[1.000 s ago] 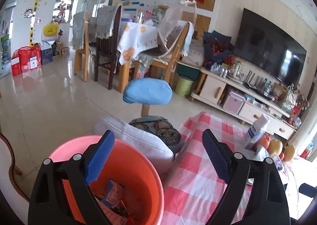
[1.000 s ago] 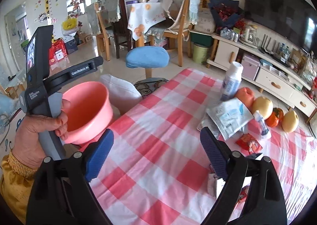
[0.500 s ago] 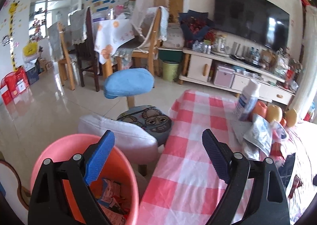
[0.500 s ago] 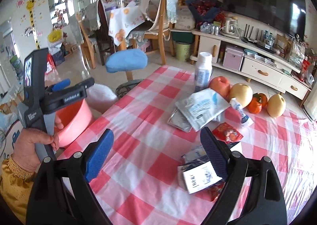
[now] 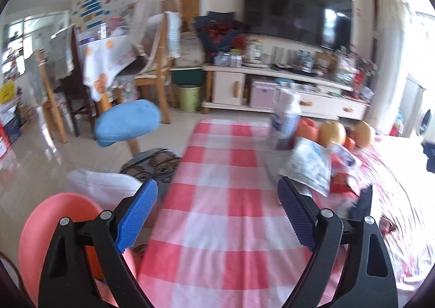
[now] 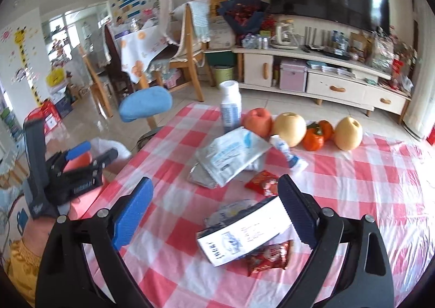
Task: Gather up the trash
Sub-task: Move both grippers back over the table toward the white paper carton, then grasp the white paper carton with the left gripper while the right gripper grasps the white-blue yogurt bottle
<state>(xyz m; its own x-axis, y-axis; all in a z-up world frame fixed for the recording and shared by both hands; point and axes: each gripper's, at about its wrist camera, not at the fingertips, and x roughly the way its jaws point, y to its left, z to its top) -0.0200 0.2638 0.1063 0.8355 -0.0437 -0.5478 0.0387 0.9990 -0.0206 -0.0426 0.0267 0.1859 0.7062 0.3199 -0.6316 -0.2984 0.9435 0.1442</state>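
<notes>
Several pieces of trash are on the red-and-white checked tablecloth [image 6: 174, 261], all toward the table's middle. Closest to my right gripper [image 6: 214, 213]: a white paper box [image 6: 244, 237] with blue print, lying flat and tilted, its right end touching my right finger's pad. Under its lower edge a red foil wrapper [image 6: 267, 257] sticks out; a clear crumpled wrapper [image 6: 231, 211] sits just behind it. Farther out is a second red wrapper [image 6: 262, 185], then a big white-and-blue plastic pouch [image 6: 231, 154] on top of a silvery foil bag [image 6: 199, 177], and a small white tube [image 6: 288, 151] lying beside the pouch.

Behind the trash a white bottle [image 6: 230, 109] stands upright, with an apple [image 6: 257, 122], two yellow pears [image 6: 289, 128] and two small orange fruits [image 6: 314, 139] in a row near it.

Right gripper: jaws wide apart, holding nothing, low over the box.

Left gripper [image 5: 217, 215]: jaws also wide apart, nothing between them, pointed along the table. The left view is motion-blurred on the right side.

Container: pink plastic bucket [image 5: 35, 240] off the table's left edge, below my left gripper. My gripper body hides most of the inside; I can't tell what's in it. In the right view, my left hand [image 6: 40, 229] and tool cover the bucket almost fully.
</notes>
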